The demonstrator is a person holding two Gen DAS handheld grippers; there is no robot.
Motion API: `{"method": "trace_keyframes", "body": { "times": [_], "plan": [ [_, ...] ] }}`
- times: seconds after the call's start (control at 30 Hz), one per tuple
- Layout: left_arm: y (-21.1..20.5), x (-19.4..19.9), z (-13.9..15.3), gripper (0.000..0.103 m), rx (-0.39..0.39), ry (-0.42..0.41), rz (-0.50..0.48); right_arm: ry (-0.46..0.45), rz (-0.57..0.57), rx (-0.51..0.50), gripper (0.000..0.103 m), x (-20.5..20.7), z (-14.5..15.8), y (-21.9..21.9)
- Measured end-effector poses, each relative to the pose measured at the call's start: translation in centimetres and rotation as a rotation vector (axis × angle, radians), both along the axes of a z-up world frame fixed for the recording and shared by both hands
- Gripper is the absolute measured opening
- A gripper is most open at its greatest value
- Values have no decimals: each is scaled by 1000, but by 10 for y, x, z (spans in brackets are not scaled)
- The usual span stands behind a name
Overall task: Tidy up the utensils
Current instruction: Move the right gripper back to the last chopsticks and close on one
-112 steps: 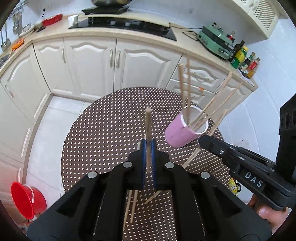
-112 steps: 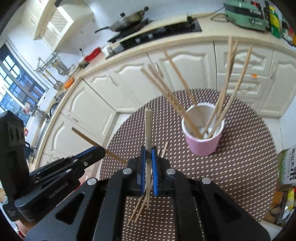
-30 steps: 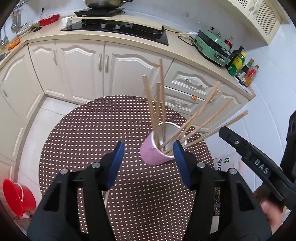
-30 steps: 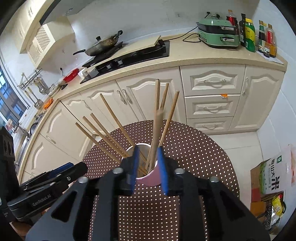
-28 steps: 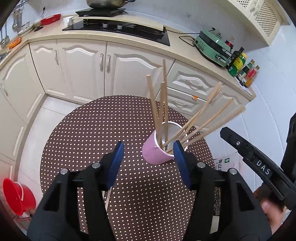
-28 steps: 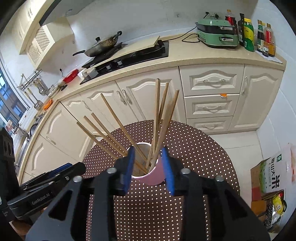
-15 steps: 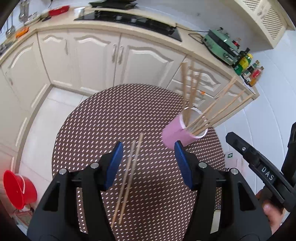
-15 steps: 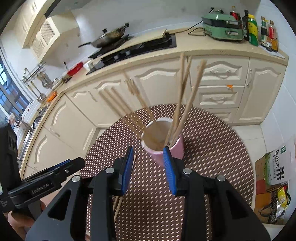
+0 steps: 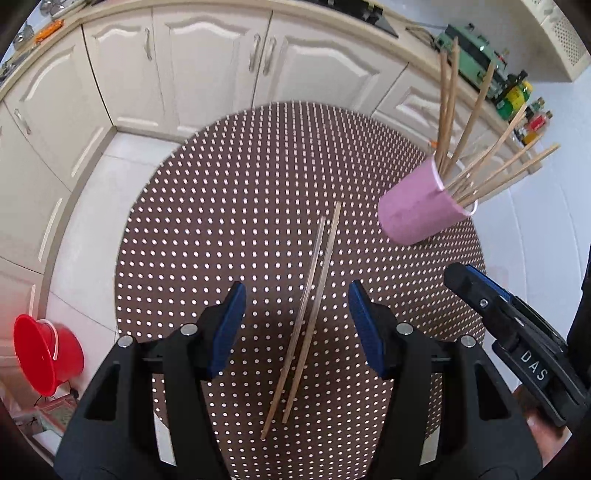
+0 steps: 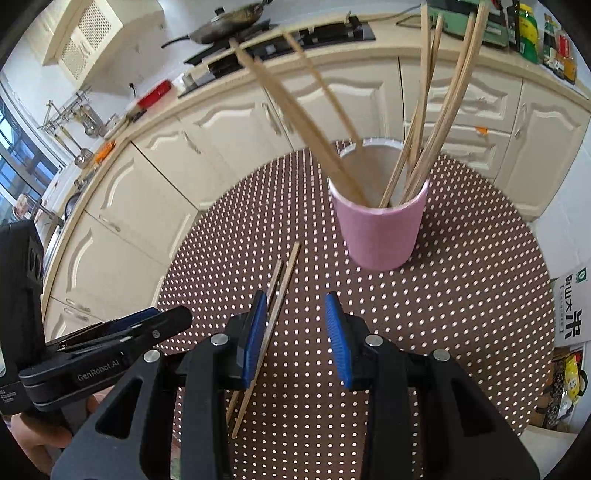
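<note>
A pink cup [image 9: 424, 206] [image 10: 380, 229] stands on the round brown dotted table [image 9: 221, 206] [image 10: 461, 295] and holds several wooden chopsticks [image 9: 495, 173] [image 10: 439, 122]. Two loose chopsticks [image 9: 314, 306] [image 10: 282, 284] lie side by side on the table left of the cup. My left gripper [image 9: 295, 325] is open and empty, its jaws on either side of the loose pair and above it. My right gripper [image 10: 295, 332] is open and empty, just right of the pair and in front of the cup.
Cream kitchen cabinets [image 9: 207, 62] [image 10: 236, 129] and a counter with a hob, a pan [image 10: 229, 16] and bottles [image 9: 517, 96] stand behind the table. A red bucket [image 9: 44, 354] sits on the floor at the left. A cardboard box [image 10: 572, 314] is on the floor at the right.
Both grippers were shut on a chopstick each, then opened over the cup and left the sticks in it. Both have since dropped back toward the loose pair on the table.
</note>
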State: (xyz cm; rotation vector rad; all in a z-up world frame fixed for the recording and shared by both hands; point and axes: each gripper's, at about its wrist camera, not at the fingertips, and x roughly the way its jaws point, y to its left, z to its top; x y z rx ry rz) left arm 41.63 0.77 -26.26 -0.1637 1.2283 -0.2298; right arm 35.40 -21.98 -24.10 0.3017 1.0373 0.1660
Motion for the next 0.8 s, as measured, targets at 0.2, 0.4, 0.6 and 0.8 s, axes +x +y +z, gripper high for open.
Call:
{"method": "trace_keyframes", "body": {
  "times": [0.2, 0.4, 0.6, 0.8],
  "plan": [
    [-13, 9, -36, 57, 51, 63, -49, 67, -2, 14, 31, 8, -32, 0],
    [-27, 25, -65, 57, 79, 112, -89, 119, 2, 31, 31, 14, -56, -5],
    [-38, 39, -82, 55, 118, 130, -113, 149, 2, 54, 31, 24, -67, -12],
    [-53, 47, -91, 52, 182, 126, -132, 161, 15, 60, 31, 35, -70, -10]
  ]
}}
